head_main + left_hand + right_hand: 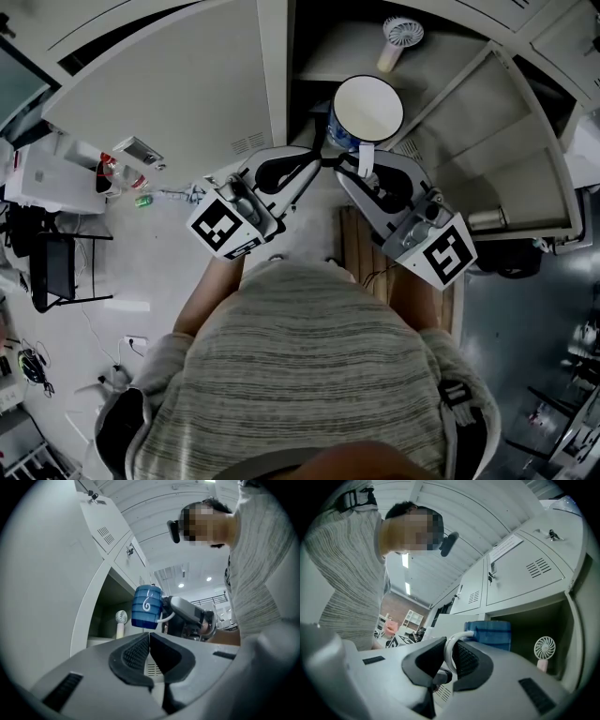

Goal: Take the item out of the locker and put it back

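Observation:
A blue mug [367,108] with a white inside hangs in front of the open locker compartment [328,56]. My right gripper [363,165] is shut on its white handle [451,652], and the handle loop sits between the pads in the right gripper view. The mug's blue body [490,634] shows just past those jaws. My left gripper [319,161] is beside it on the left, shut with nothing between its pads [136,651]. From the left gripper view the mug [146,606] is up ahead, apart from the left gripper.
A small white fan [401,37] stands on the shelf inside the compartment. The locker's door [506,159] is swung open at the right, and a closed locker front [169,84] is at the left. A wooden board [361,248] lies at the person's feet; boxes and a black chair [56,267] are on the floor at the left.

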